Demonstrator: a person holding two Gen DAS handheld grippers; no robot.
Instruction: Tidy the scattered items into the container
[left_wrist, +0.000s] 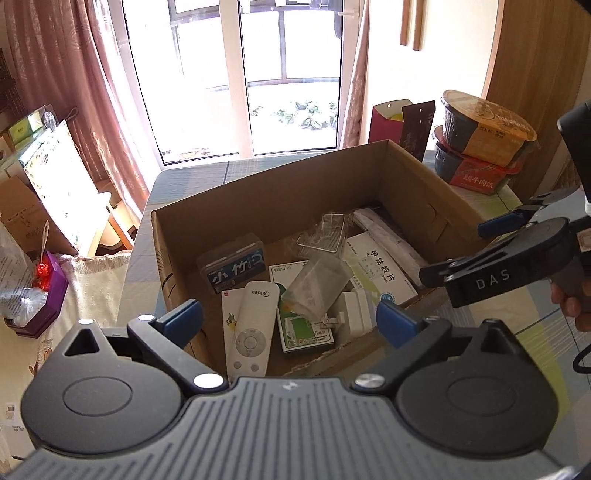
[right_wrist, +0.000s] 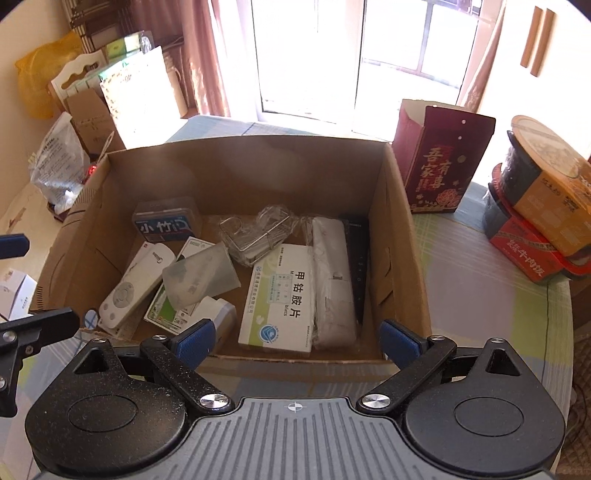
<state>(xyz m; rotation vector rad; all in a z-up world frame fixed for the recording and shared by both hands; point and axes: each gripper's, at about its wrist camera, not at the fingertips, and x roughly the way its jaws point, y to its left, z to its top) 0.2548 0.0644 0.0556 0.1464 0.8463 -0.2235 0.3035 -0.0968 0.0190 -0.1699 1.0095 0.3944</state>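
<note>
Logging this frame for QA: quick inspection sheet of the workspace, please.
Surface: table under a pale checked cloth.
Job's things: cardboard box open on top, holding a white remote, a blue-labelled case, a translucent cup on its side, a wire rack in plastic wrap, a white medicine box, a wrapped white bar and a black slab.
Clutter: red gift bag and stacked instant-meal bowls, outside the box.
Grippers: left gripper open, empty; right gripper open, empty; both at the near rim.
Cables: a black loop at the edge.
Surroundings: glass door, curtains, bags and boxes at left.
</note>
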